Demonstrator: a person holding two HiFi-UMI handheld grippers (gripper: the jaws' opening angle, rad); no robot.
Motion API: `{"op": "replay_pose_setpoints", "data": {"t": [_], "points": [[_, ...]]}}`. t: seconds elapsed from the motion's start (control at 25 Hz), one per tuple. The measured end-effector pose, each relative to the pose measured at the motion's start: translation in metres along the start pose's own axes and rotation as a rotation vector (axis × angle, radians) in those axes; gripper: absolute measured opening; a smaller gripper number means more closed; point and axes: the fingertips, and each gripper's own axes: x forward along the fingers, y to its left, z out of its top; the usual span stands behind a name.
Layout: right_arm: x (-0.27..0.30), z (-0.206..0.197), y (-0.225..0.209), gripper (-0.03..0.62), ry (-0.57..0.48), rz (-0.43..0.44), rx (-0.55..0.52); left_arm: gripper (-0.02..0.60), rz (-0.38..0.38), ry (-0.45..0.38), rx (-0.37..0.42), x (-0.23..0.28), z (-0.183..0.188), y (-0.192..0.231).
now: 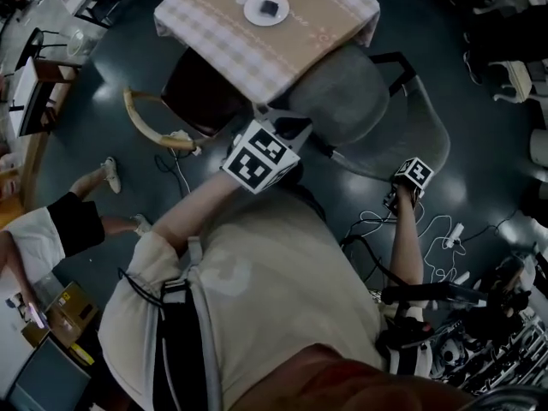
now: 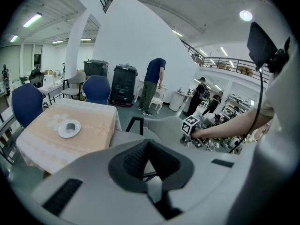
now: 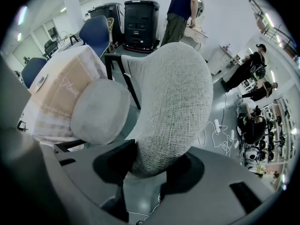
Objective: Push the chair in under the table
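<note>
You have one table (image 1: 330, 11) with one plate (image 1: 266, 9) on it, and one grey chair (image 1: 338, 101) whose seat meets the table's near edge. Your right gripper (image 3: 147, 172) clamps the backrest's top rim. Your left gripper (image 2: 149, 153) is closed, empty. Cables (image 1: 437, 238) trail behind you, and open floor (image 1: 462, 75) lies right of the chair.

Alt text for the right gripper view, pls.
The right gripper has its jaws clamped on the top edge of a grey fabric chair backrest. Beyond it, the seat sits against a table with a beige cloth; a person stands behind.
</note>
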Motion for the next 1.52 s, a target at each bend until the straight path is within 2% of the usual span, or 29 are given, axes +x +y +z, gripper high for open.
{"op": "replay_pose_setpoints", "data": {"t": [0.4, 0.6, 0.92, 1.16, 1.36, 1.52], "points": [[-0.005, 0.000, 0.009, 0.178, -0.009, 0.000, -0.008, 0.008, 0.008, -0.021, -0.026, -0.011, 0.002, 0.003], [-0.003, 0.011, 0.024, 0.178, -0.023, 0.017, -0.022, 0.008, 0.043, -0.024, -0.022, -0.021, 0.002, 0.016], [-0.002, 0.013, 0.025, 0.178, -0.010, -0.016, -0.032, 0.008, 0.024, -0.008, -0.006, -0.013, 0.001, 0.011], [0.001, 0.008, 0.036, 0.178, -0.016, -0.005, -0.031, 0.008, 0.006, 0.027, 0.010, -0.009, -0.007, 0.011], [0.004, 0.026, 0.042, 0.178, -0.077, 0.025, -0.062, 0.008, 0.011, 0.024, 0.009, -0.008, 0.000, 0.009], [0.000, 0.024, 0.039, 0.178, -0.060, 0.018, -0.060, 0.008, -0.012, 0.031, 0.021, -0.003, 0.002, -0.001]]}}
